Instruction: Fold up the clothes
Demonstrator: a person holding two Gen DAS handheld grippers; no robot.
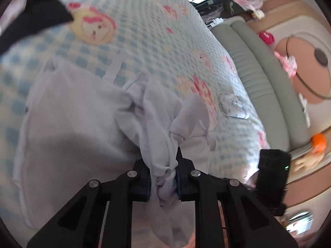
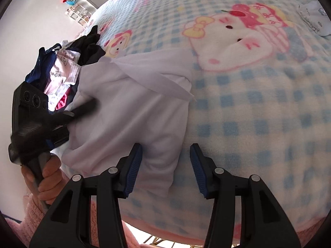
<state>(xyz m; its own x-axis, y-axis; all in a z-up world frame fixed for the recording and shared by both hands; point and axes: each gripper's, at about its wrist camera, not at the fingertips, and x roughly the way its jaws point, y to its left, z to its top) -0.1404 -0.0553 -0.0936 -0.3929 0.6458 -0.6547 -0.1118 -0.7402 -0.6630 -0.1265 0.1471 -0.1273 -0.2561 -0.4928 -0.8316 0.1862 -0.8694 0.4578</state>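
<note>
Gripping a bunched wad of cloth, the left gripper (image 1: 163,177) has its jaws closed on the pale lavender garment (image 1: 78,124), and the fabric rises in a twisted ridge from the pinch point while the rest lies spread on the blue-checked cartoon blanket (image 1: 144,31). That hold reads as a way to lift or drag one edge of the garment, since the cloth between the jaws is gathered rather than flat.

From the right wrist view the same garment (image 2: 132,111) lies partly doubled over, with a band or strap (image 2: 159,80) crossing its upper part. The right gripper (image 2: 166,165) hangs just above the near corner of the garment with its jaws parted and nothing between them; the left blue pad (image 2: 134,165) sits over the cloth, the other pad over bare blanket. Judging by that, it is lined up to take the near hem so that both ends can be moved together.

A hand (image 2: 46,177) holds the left gripper's handle at the left edge of that view. Beyond the garment a heap of mixed clothes (image 2: 62,66), dark, pink and white, sits near the blanket's far side, kept apart from the piece being worked. How many folds the garment already carries cannot be settled from these views.
</note>
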